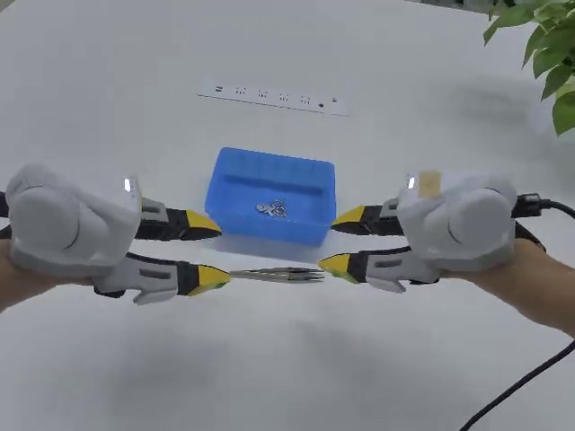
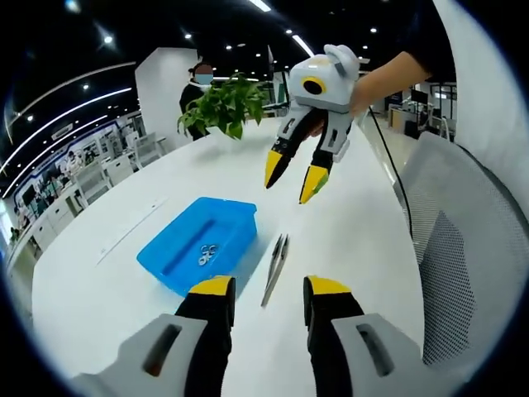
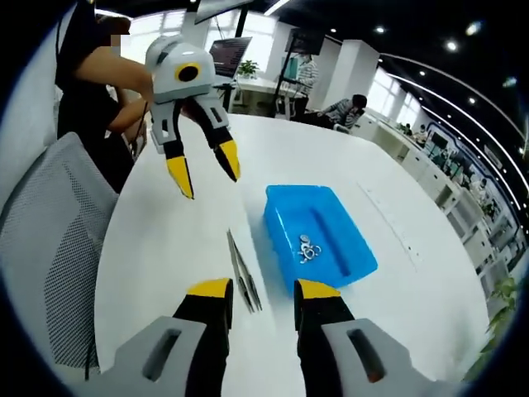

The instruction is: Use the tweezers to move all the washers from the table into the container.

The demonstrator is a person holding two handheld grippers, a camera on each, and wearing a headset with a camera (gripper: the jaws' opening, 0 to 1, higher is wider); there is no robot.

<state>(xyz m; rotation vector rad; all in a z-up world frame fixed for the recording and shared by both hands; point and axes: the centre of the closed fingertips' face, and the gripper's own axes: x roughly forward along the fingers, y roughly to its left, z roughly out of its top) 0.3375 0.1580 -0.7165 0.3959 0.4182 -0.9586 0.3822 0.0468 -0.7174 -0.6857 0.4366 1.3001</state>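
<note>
A blue container (image 1: 272, 194) (image 2: 201, 244) (image 3: 318, 233) sits on the white table (image 1: 269, 359) with several metal washers (image 1: 272, 209) (image 2: 207, 252) (image 3: 308, 248) lying inside it. Steel tweezers (image 1: 278, 274) (image 2: 275, 267) (image 3: 243, 270) lie flat on the table just in front of the container. My left gripper (image 1: 214, 251) (image 2: 264, 291) (image 3: 203, 169) hovers open at the left, its tips pointing at the tweezers. Facing it from the right, my right gripper (image 1: 340, 241) (image 3: 263, 294) (image 2: 293, 174) is open too. Nothing is held by either.
A white power strip (image 1: 274, 96) lies on the table beyond the container. A leafy green plant (image 1: 544, 49) (image 2: 225, 103) stands at the far right corner. A black cable (image 1: 521, 386) trails from the right hand. A mesh chair (image 2: 471, 273) (image 3: 54, 248) stands beside the table.
</note>
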